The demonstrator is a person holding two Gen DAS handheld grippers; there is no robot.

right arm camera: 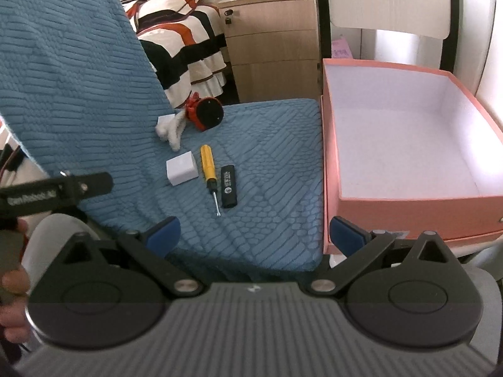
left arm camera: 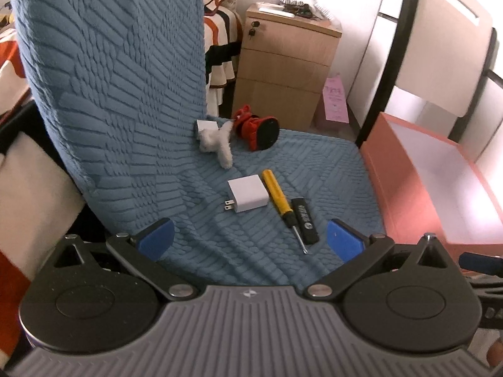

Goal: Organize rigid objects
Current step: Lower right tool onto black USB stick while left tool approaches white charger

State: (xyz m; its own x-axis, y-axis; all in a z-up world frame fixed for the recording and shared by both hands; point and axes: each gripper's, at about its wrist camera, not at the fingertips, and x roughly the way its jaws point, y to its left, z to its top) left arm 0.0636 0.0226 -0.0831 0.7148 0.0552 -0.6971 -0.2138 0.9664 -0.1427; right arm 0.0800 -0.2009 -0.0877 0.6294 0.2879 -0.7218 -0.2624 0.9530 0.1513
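My left gripper [left arm camera: 250,242] and right gripper [right arm camera: 254,235] hover spread and empty; ahead lie charger [left arm camera: 248,195], yellow screwdriver [left arm camera: 279,201], black lighter [left arm camera: 304,218]. Best to pinch each crosswise, then carry right to the pink box [right arm camera: 408,207].

On the blue-covered seat [left arm camera: 283,163]: one white charger [left arm camera: 247,195], one yellow screwdriver [left arm camera: 279,202], one black lighter [left arm camera: 305,220], one red toy [left arm camera: 257,127], one white fluffy piece [left arm camera: 217,144]. One pink box [right arm camera: 408,201] beside it.

Left gripper [left arm camera: 250,240] and right gripper [right arm camera: 254,235], both jaws wide apart, empty.
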